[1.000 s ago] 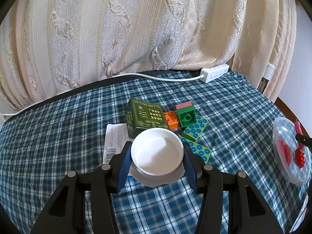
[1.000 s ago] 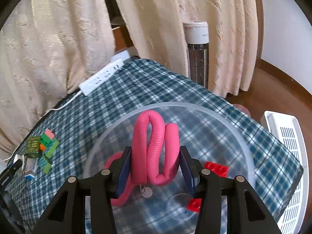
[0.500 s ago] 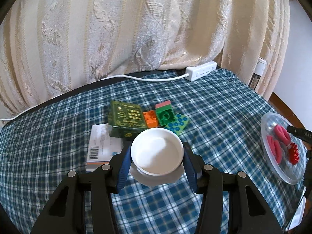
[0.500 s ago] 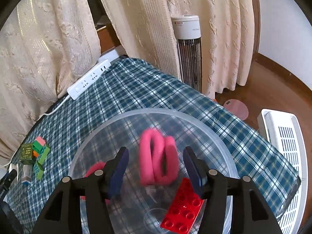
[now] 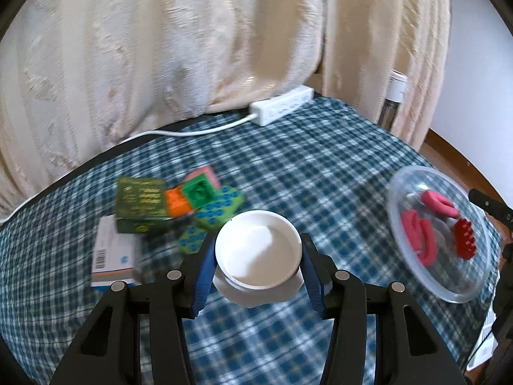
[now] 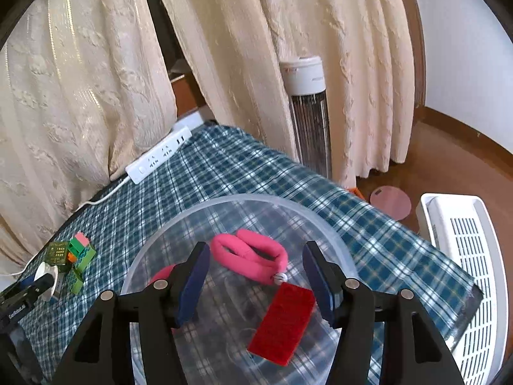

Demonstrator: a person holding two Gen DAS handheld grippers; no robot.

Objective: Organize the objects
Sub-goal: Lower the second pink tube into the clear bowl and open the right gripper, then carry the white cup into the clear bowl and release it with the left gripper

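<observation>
Left wrist: our left gripper (image 5: 258, 258) clamps a white cup (image 5: 258, 254); toy blocks (image 5: 205, 205) at ten o'clock, clear bowl (image 5: 439, 285) at three | Right wrist: our right gripper (image 6: 255, 280) is opening, nothing between; pink band (image 6: 250, 256) lies in the bowl at twelve o'clock, red brick (image 6: 282, 324) at six.

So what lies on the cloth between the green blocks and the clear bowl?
Left wrist view: bare checked cloth between the green blocks and the clear bowl; nearer the camera, the left gripper holds a white cup.
</observation>
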